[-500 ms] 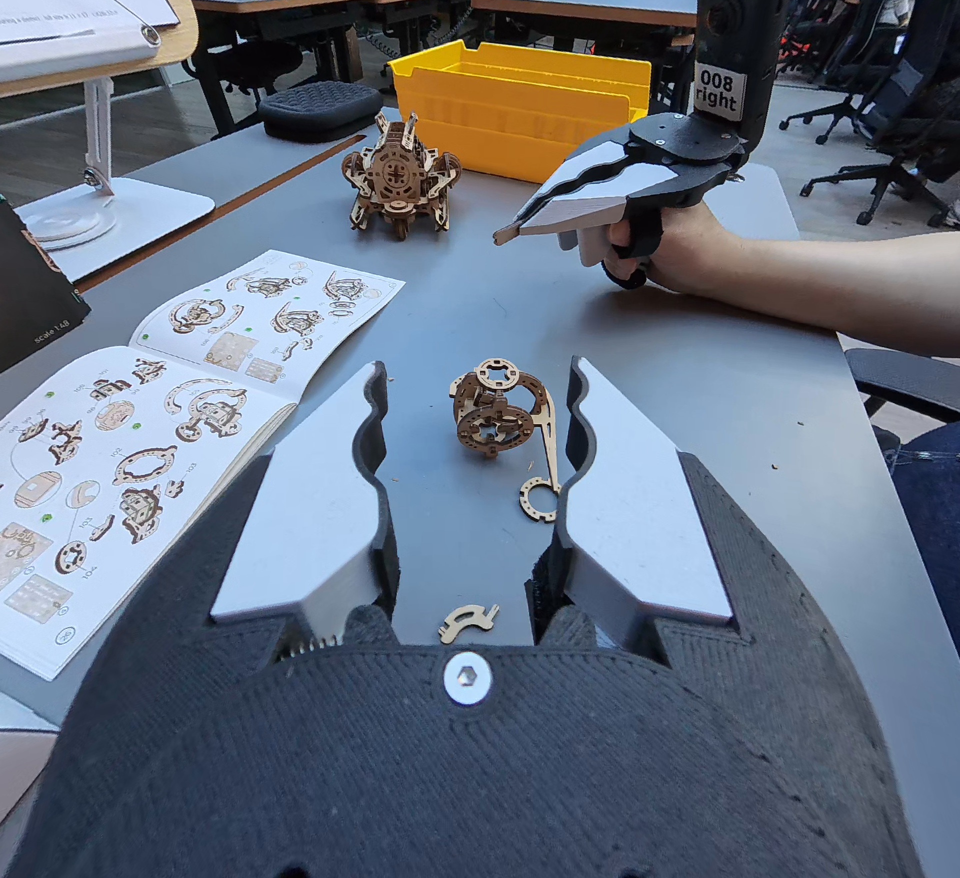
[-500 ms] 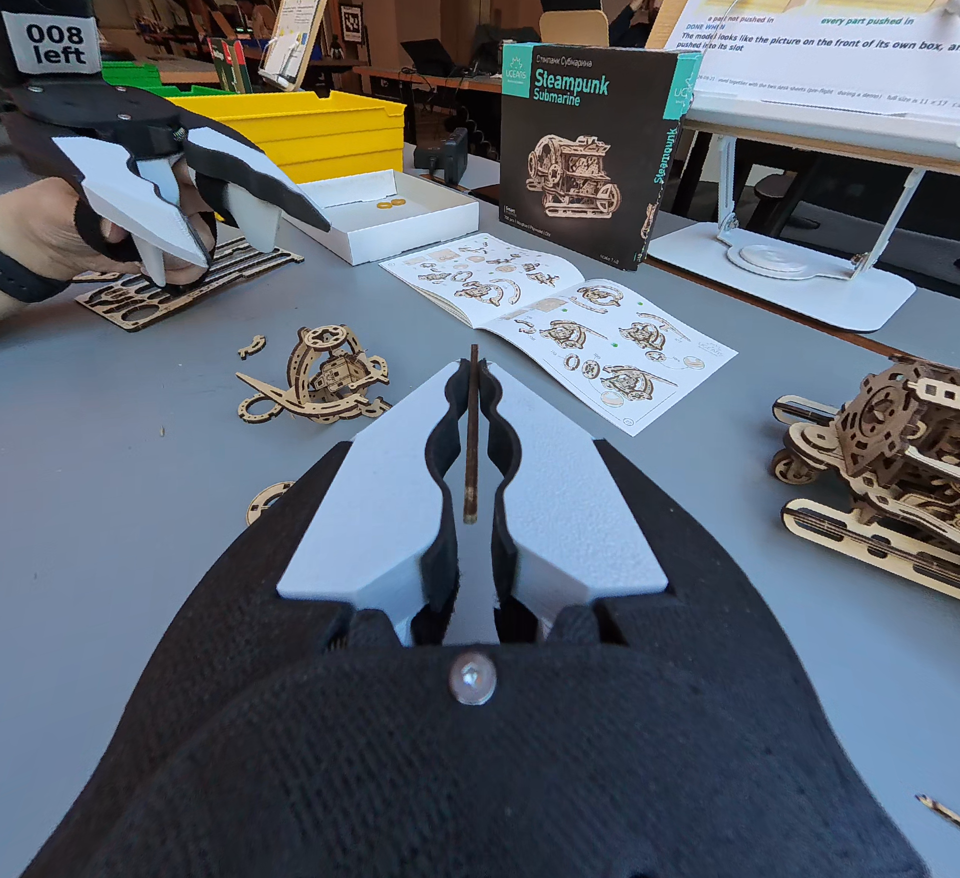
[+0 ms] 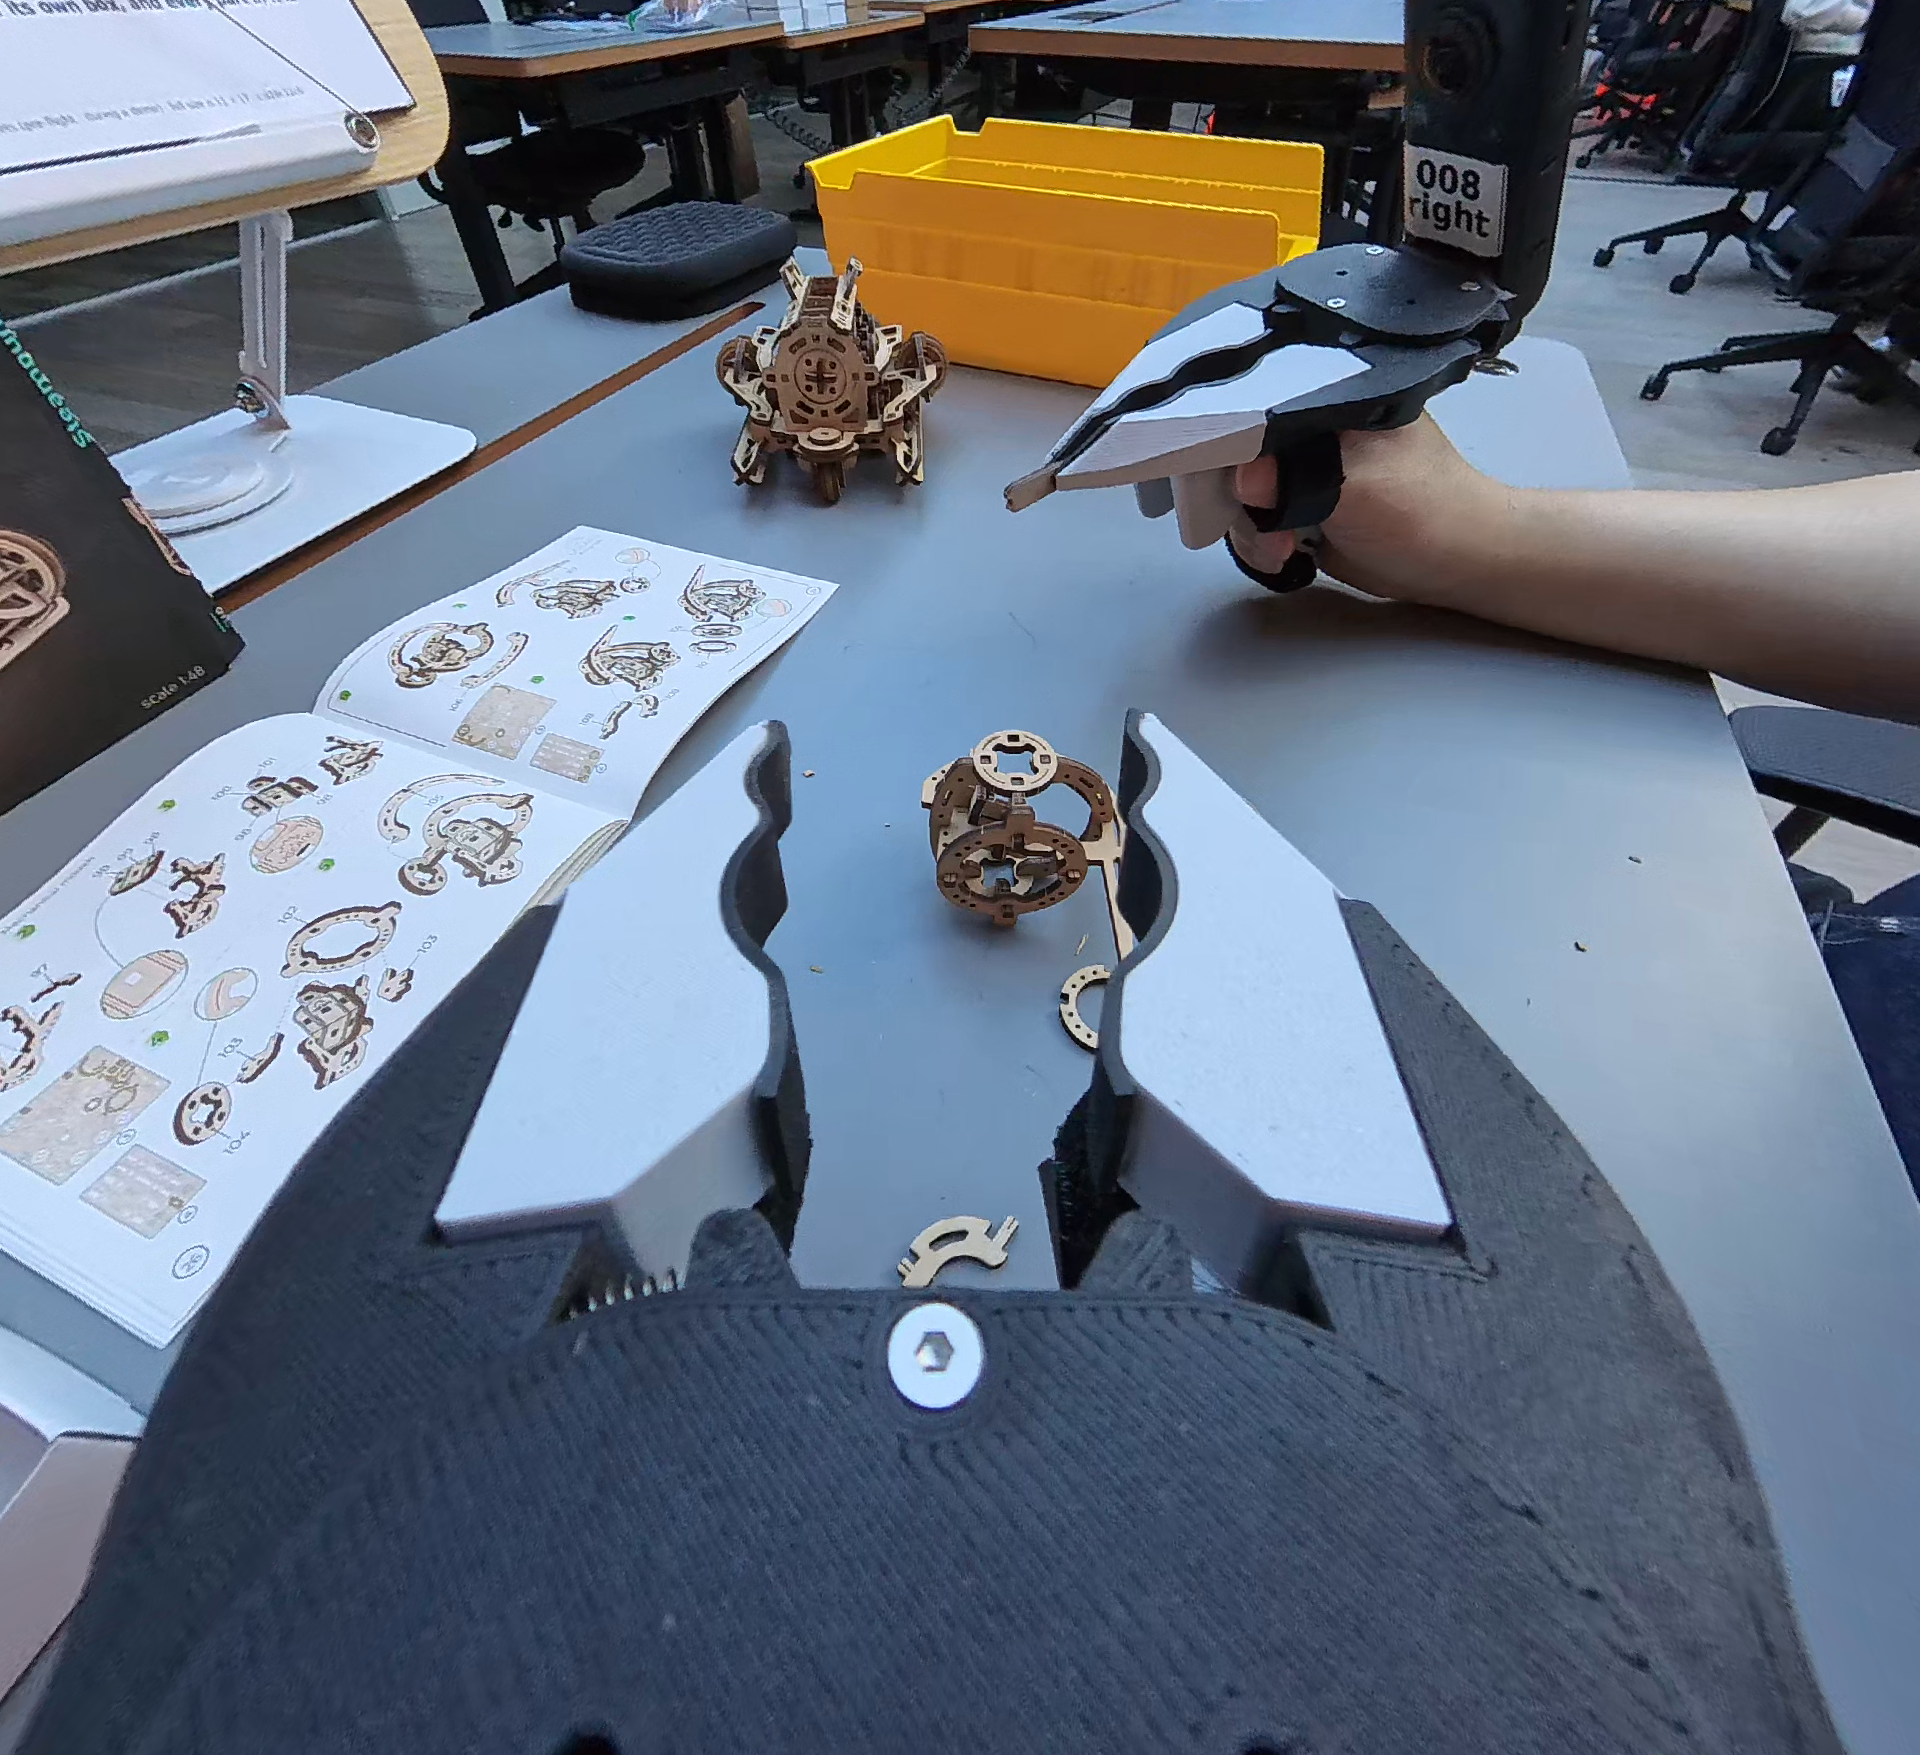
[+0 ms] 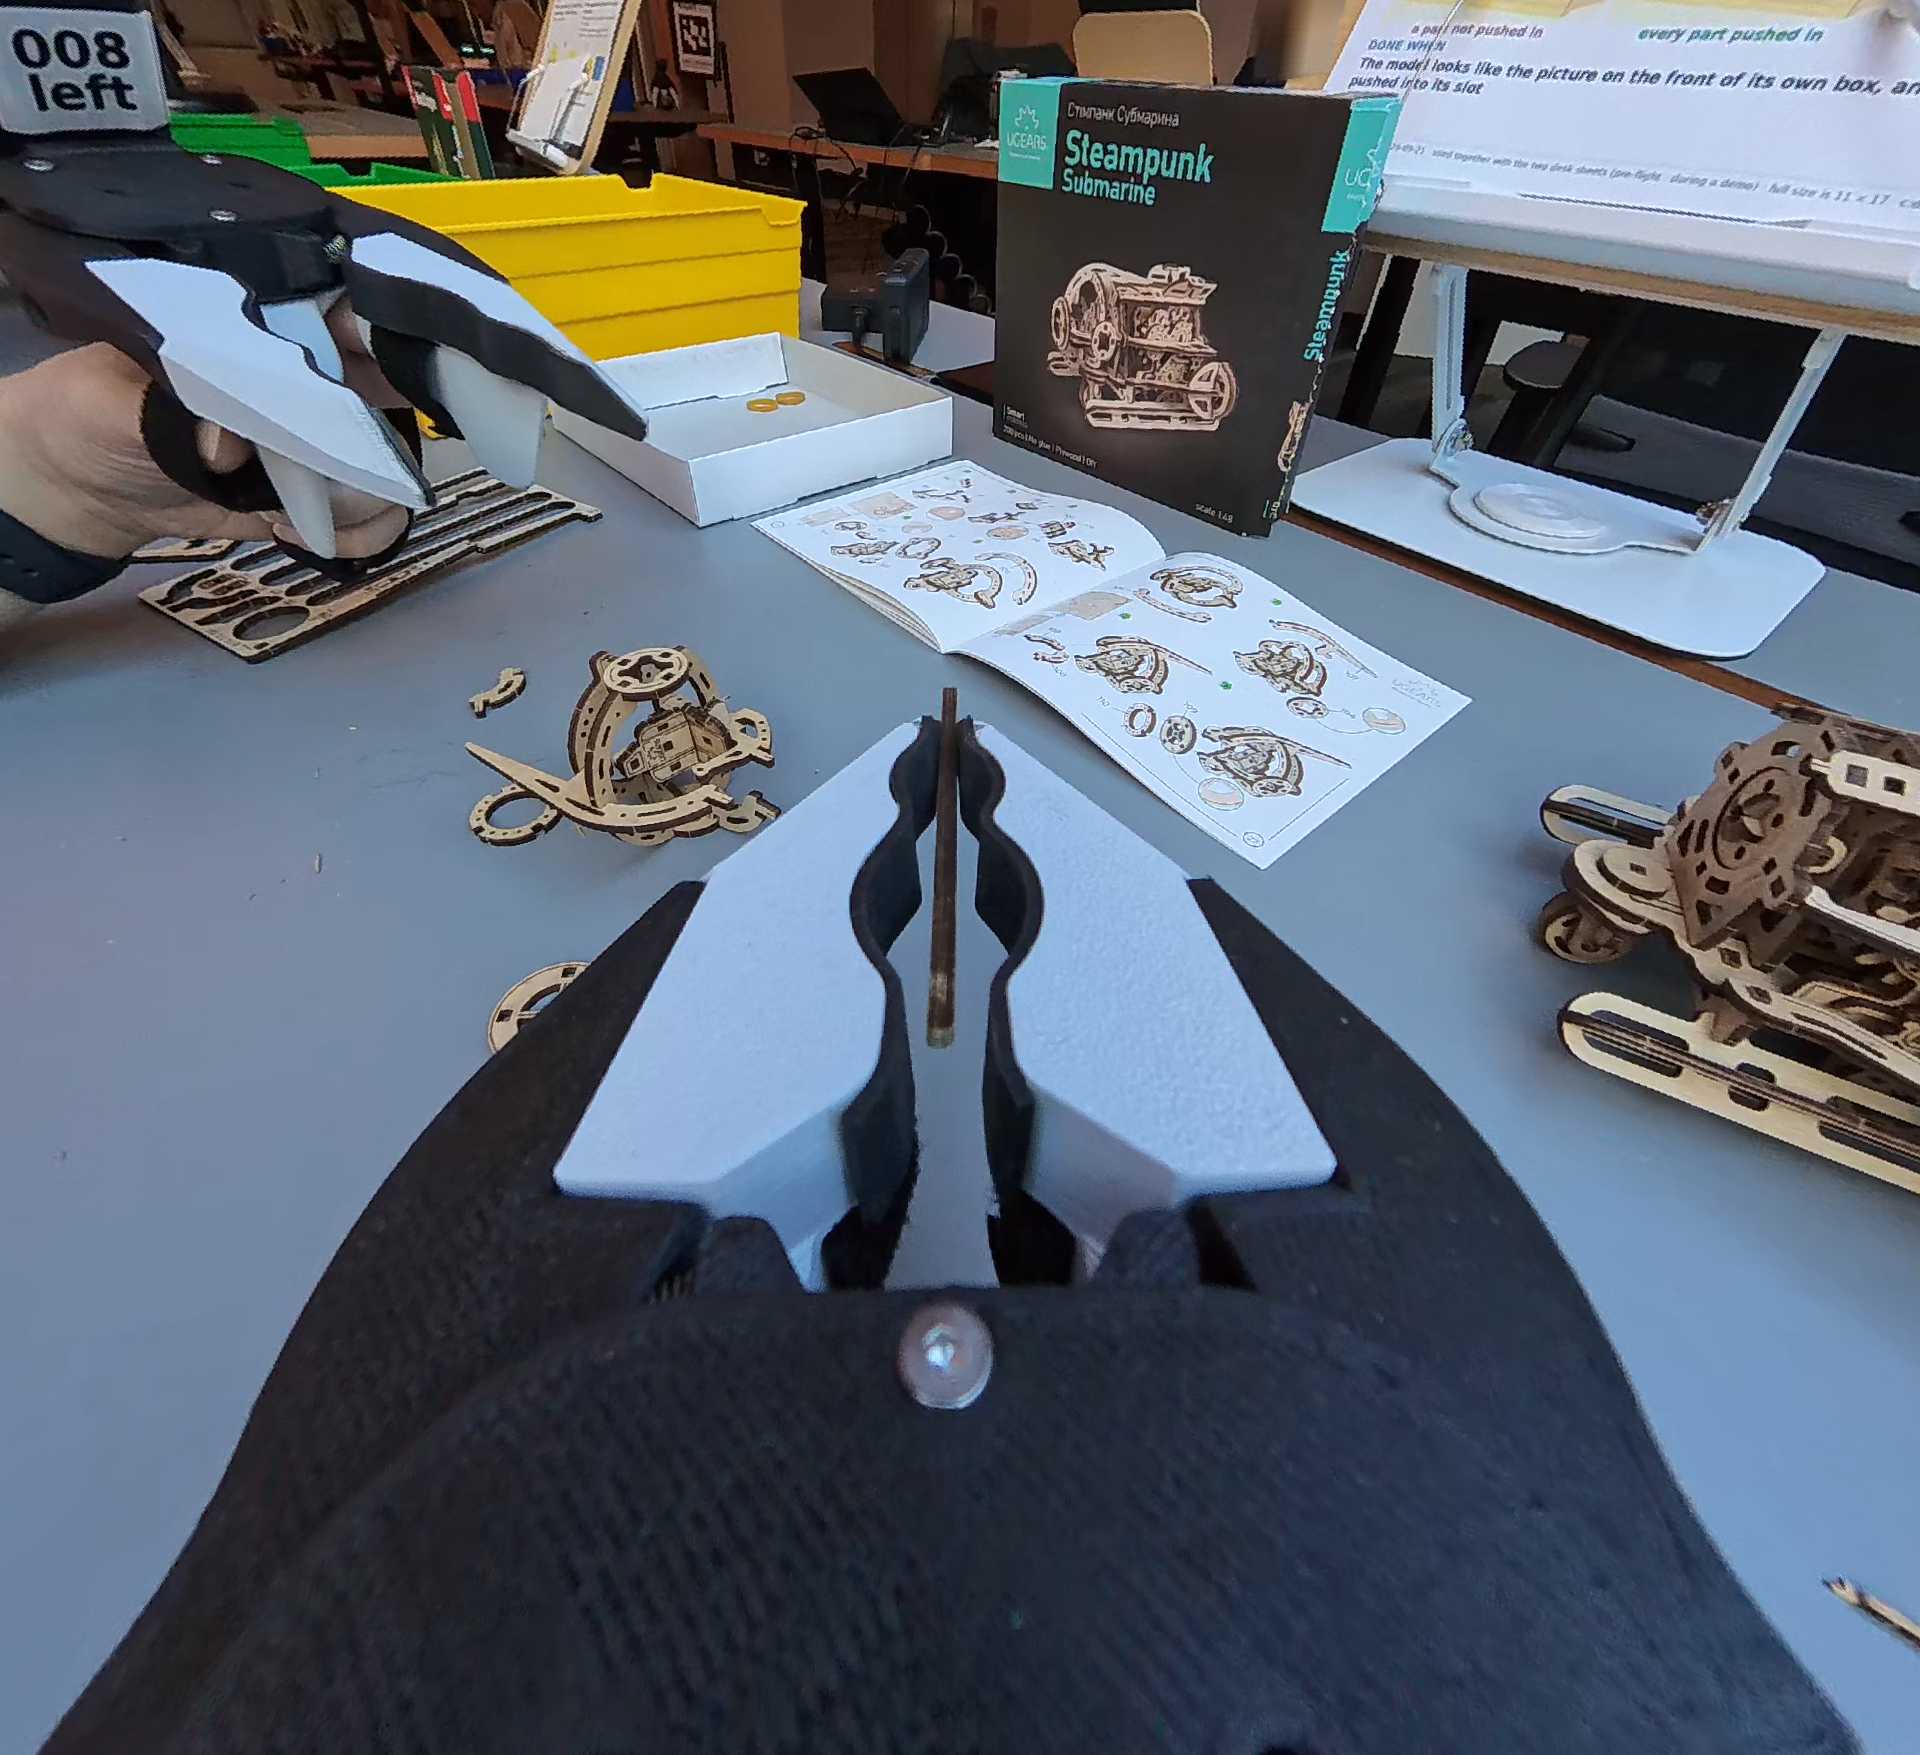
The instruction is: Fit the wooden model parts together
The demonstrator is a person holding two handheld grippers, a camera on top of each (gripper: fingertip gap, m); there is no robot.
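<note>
Assembly is mid-fit: right claw (image 4: 943, 739) pinches a thin wooden part (image 4: 943, 874) edge-on at frame centre; left claw (image 3: 951, 775) gapes empty around the ringed subassembly (image 3: 1013, 838) on the surface (image 3: 1403, 770). Next, probably steady it and slot the part.
</note>
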